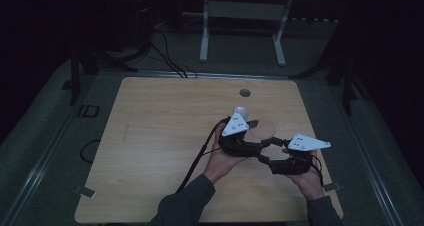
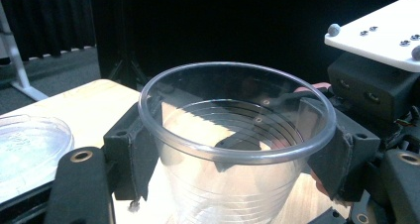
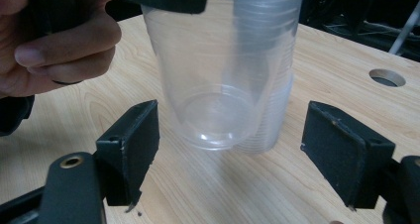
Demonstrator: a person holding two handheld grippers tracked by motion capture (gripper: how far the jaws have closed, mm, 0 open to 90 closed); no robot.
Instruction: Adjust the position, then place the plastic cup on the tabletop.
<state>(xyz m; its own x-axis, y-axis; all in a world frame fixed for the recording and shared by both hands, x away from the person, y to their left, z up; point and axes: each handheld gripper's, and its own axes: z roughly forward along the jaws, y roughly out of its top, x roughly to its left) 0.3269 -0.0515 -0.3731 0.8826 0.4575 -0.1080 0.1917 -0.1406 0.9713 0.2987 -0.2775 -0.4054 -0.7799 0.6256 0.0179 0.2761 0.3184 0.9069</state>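
Left gripper view: left tongs (image 2: 233,159) clamp one clear cup (image 2: 233,149).

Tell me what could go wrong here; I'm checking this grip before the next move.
The left hand-held gripper clamps a thin clear plastic cup just under its rim, so the wall may buckle or slip. In the right gripper view the cup looks like a nested stack, so more than one may come along. The right hand-held gripper is open and could knock it.

Room dim, surroundings nearly black | table (image 1: 165,136) lit faintly from above, soft shadows | gripper views brighter | cup (image 2: 233,149) rim glares, near jaws blurred | hand (image 3: 54,45) out of focus
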